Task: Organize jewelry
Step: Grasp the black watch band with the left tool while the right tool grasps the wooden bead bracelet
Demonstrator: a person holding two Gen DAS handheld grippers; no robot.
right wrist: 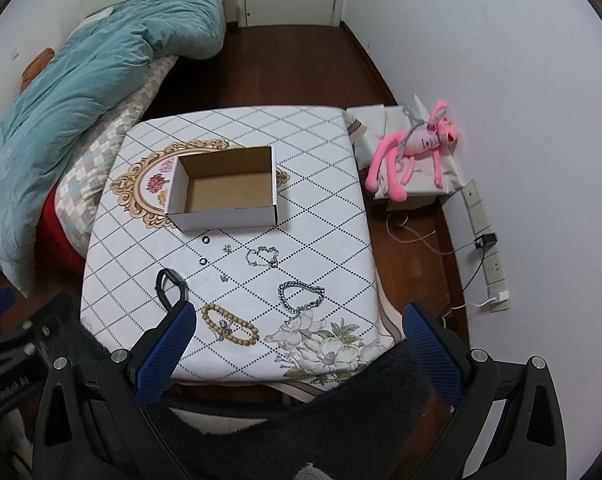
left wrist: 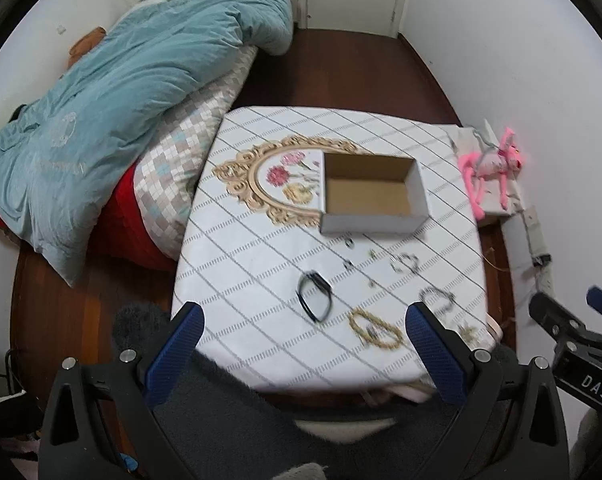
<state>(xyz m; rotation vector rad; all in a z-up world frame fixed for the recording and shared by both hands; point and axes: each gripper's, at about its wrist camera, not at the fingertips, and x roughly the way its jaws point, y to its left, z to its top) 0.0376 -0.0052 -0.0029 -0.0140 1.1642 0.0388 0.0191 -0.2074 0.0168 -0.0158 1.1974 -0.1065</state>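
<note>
I hold both grippers, left gripper (left wrist: pixel 305 350) and right gripper (right wrist: pixel 299 344), with blue ribbed fingers (right wrist: pixel 165 354) spread wide, gripping nothing. Nearest on the quilted counter (right wrist: pixel 321 216), at 6 o'clock, lies a wooden bead bracelet (right wrist: pixel 230 325); a silver chain bracelet (right wrist: pixel 301 298) sits at 5, a black loop (right wrist: pixel 170 282) at 7. Farther, at 12, the open cardboard box (right wrist: pixel 225 194) stands empty.

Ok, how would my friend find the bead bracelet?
Look at the table, on the side of the box nearest you. By the near edge lies the bead bracelet, left of the chain bracelet. It alone is made of round tan beads.
</note>
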